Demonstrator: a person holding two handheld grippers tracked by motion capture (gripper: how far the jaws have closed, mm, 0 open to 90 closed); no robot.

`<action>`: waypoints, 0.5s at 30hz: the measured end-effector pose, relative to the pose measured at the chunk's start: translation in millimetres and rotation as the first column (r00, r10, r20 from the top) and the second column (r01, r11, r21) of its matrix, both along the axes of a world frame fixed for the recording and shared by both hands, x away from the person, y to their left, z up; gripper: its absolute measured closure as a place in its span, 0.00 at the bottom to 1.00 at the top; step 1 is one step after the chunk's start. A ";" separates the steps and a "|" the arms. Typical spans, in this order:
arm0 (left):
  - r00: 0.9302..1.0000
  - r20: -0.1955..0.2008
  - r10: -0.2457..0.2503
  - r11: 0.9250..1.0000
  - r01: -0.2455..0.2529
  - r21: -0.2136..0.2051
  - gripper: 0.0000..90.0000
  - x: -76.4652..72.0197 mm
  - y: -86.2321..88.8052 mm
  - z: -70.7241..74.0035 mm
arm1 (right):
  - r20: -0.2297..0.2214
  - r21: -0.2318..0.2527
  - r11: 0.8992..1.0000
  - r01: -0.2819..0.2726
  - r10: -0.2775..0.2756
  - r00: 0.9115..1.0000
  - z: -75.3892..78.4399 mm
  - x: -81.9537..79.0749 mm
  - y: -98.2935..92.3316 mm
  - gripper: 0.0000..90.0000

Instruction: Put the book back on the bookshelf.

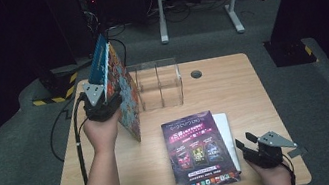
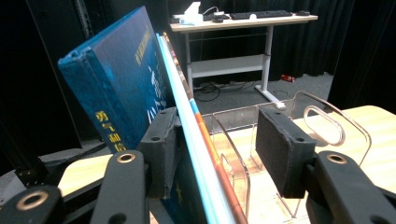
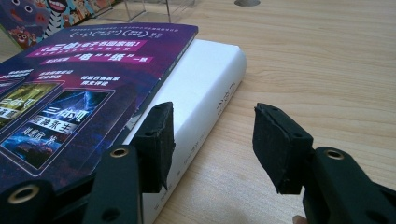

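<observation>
Books point(image 1: 118, 87) are seen propped upright at ten o'clock on the table point(image 1: 233, 91), beside the clear rack point(image 1: 158, 84). Judged stiff, heavy, slick-covered; a grip near the spines is advised. Left gripper point(image 2: 219, 149) stands parted around them, unpressed; right gripper point(image 3: 212, 140) open, empty.

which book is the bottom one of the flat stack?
The white book, lying flat on the table under the purple-covered book. The blue book and colourful picture book stand tilted by the left gripper.

Tool point(image 2: 215, 154) open; blue book point(image 2: 116, 93), thin books point(image 2: 196, 140) between jaws; clear rack point(image 2: 289, 116) behind.
</observation>
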State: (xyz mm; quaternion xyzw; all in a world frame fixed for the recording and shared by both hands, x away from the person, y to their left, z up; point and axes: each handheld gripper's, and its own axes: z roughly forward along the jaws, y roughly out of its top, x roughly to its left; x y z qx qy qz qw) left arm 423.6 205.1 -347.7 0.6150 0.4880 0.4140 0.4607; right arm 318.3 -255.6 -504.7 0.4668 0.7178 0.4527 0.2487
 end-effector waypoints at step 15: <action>1.000 0.014 0.007 1.000 -0.007 0.007 0.55 -1.8 1.6 4.5 | -0.001 0.003 1.000 0.002 -0.002 1.000 0.5 -0.5 0.3 0.54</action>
